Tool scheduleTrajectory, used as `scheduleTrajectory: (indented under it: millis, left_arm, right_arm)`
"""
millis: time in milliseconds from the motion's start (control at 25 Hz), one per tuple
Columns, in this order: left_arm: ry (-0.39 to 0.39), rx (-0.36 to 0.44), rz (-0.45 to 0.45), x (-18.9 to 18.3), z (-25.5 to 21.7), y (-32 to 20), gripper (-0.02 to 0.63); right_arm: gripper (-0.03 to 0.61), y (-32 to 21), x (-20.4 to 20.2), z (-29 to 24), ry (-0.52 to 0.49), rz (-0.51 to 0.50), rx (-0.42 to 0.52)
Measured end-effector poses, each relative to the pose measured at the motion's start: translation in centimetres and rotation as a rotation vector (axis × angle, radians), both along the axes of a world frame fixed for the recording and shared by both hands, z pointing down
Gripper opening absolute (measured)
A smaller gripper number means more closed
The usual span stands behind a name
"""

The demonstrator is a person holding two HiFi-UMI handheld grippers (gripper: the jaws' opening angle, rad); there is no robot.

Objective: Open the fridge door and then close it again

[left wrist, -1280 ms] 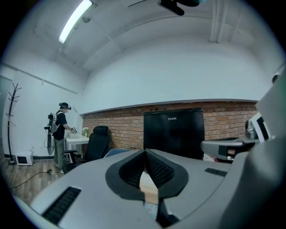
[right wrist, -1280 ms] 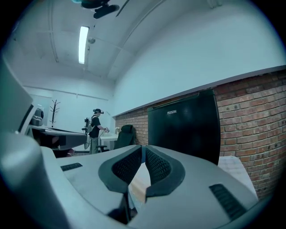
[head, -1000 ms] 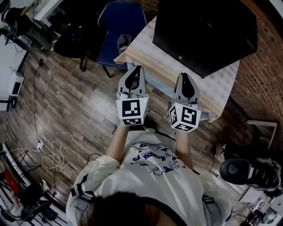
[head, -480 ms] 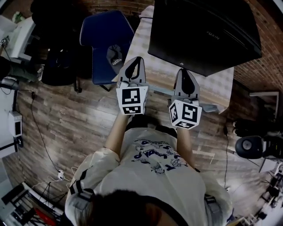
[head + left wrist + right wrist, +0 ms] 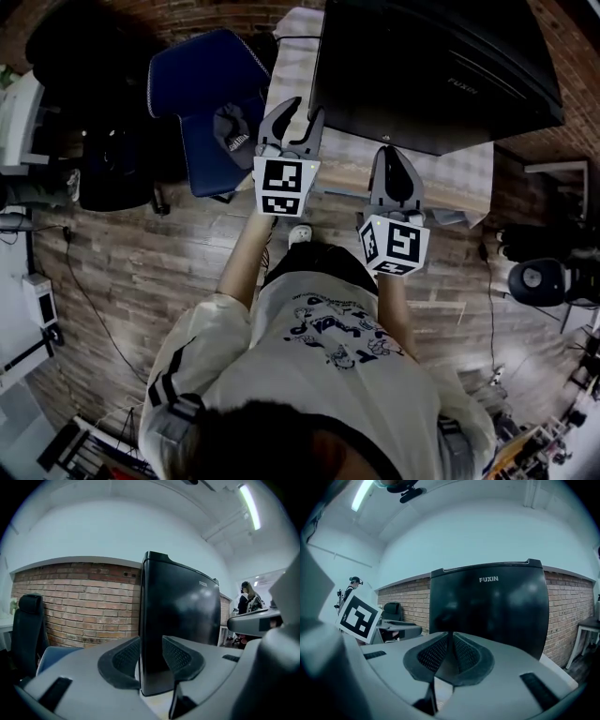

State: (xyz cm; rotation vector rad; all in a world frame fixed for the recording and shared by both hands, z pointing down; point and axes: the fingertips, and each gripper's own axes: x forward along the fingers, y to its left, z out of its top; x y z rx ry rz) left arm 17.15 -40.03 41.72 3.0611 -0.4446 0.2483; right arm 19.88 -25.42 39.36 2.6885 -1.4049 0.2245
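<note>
A black mini fridge stands on a table with a checked cloth, its door closed. My left gripper is at the fridge's front left corner. Its jaws have just been opening and now stand apart. In the left gripper view the fridge's left edge shows through the gap of the left gripper, with nothing pressed between the pads. My right gripper is shut and empty, pointing at the fridge's front. The fridge fills the right gripper view beyond the right gripper.
A blue chair with a dark cap on it stands left of the table. A brick wall runs behind the fridge. A black office chair base is at the right. A person stands far off.
Both grippers have moved forward to the fridge. The left gripper's jaws, shut before, now stand open at the fridge's left edge. The right gripper stays shut.
</note>
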Motion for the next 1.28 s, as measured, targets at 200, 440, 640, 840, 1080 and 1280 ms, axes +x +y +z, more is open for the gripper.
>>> scheduleTrajectory:
  millis: [200,440,640,840,1080,1280]
  left_arm:
    - [-0.009,0.005,0.097,2.5,0.3,-0.5,0.197]
    - [-0.007,-0.005,0.209,4.8,1.0,-1.3,0.234]
    - [-0.009,-0.003,0.269,5.6,1.0,-1.7,0.235]
    - [-0.002,-0.011,0.348,5.7,1.0,-1.7,0.238]
    - [-0.016,-0.006,0.43,6.2,0.9,-1.5,0.241]
    - [-0.019,-0.013,0.471,6.4,1.1,-1.7,0.242]
  right_arm:
    - [0.044,-0.5,0.9,0.4,-0.008,-0.005,-0.01]
    - [0.044,-1.7,1.1,0.8,-0.006,-0.026,-0.024]
    - [0.044,-2.1,1.4,0.9,-0.003,-0.032,-0.037]
    - [0.044,-2.3,1.6,1.1,-0.007,-0.026,-0.038]
    - [0.044,-2.3,1.9,1.3,-0.014,-0.026,-0.042]
    - [0.044,-2.1,1.8,1.8,-0.018,-0.026,-0.051]
